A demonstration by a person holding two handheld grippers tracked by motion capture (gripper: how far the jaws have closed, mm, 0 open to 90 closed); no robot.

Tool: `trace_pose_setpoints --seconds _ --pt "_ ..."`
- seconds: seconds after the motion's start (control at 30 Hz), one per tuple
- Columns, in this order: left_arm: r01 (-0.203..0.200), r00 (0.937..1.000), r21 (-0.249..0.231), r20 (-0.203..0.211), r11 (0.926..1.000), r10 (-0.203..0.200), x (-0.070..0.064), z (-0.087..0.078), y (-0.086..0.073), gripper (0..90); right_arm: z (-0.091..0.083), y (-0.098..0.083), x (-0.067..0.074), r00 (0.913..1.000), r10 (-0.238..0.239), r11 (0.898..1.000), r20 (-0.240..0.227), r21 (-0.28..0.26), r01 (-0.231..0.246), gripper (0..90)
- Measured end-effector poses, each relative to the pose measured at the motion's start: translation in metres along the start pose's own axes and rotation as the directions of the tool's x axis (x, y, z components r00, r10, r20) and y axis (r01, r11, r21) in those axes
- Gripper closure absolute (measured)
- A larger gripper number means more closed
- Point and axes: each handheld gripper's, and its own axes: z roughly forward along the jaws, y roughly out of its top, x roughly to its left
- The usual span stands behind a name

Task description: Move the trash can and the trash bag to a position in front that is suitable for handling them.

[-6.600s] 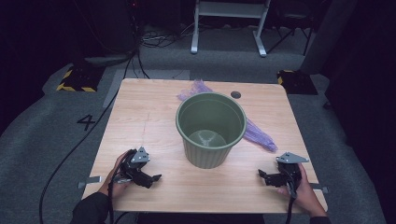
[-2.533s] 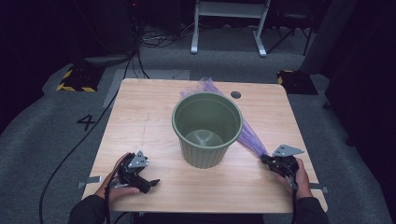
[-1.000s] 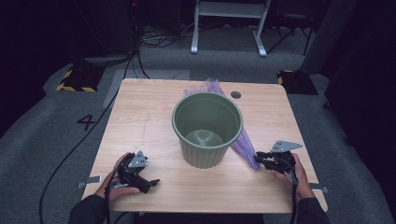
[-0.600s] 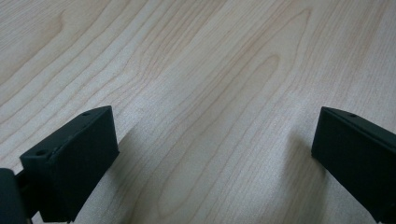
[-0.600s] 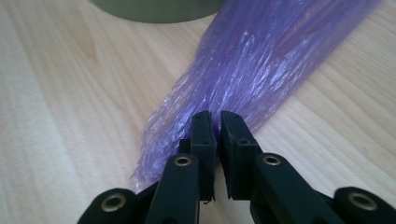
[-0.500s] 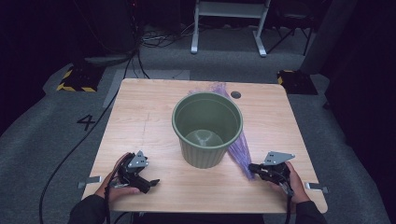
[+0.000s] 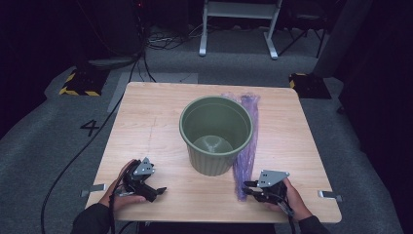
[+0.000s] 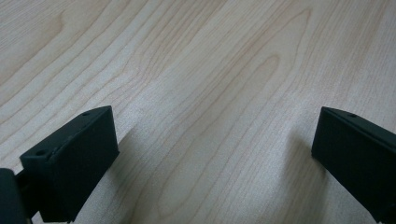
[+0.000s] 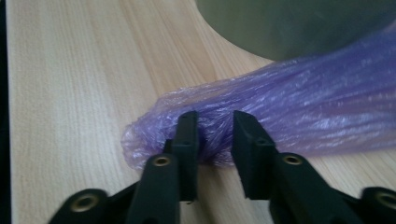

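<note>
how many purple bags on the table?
1. The purple bag lies stretched along the right side of the green bin, its near end between the right gripper jaws. More could be hidden behind the bin.

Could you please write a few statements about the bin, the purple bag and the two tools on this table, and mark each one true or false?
1. The green bin stands upright on the wooden table. True.
2. The purple plastic bag is stuffed inside the bin. False: it lies stretched out on the table beside the bin.
3. The right tool has a bunch of the bag's end between its jaws. True.
4. The left tool grips the bin's rim. False: its jaws stand wide apart over bare wood, away from the bin.
5. The bin is full of rubbish. False: its bare bottom shows in the high view.
</note>
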Motion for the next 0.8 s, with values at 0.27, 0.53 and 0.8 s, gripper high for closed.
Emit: trace_pose_setpoints --seconds 0.27,0.53,0.8 --pt "0.001 1.0 -0.001 0.0 1.0 -0.001 0.0 0.0 0.0 0.0 -0.005 0.003 0.003 0.9998 0.0 1.0 0.021 -0.019 0.0 55.0" --pt "0.001 1.0 -0.001 0.0 1.0 -0.001 0.0 0.0 0.0 0.0 -0.027 0.004 -0.004 0.9945 0.054 0.996 0.09 -0.075 -0.047 39.4" --pt "0.001 1.0 0.001 -0.001 1.0 -0.001 0.0 0.0 0.0 0.1 -0.045 0.014 -0.014 0.9798 0.079 0.99 0.184 -0.133 -0.055 34.2"
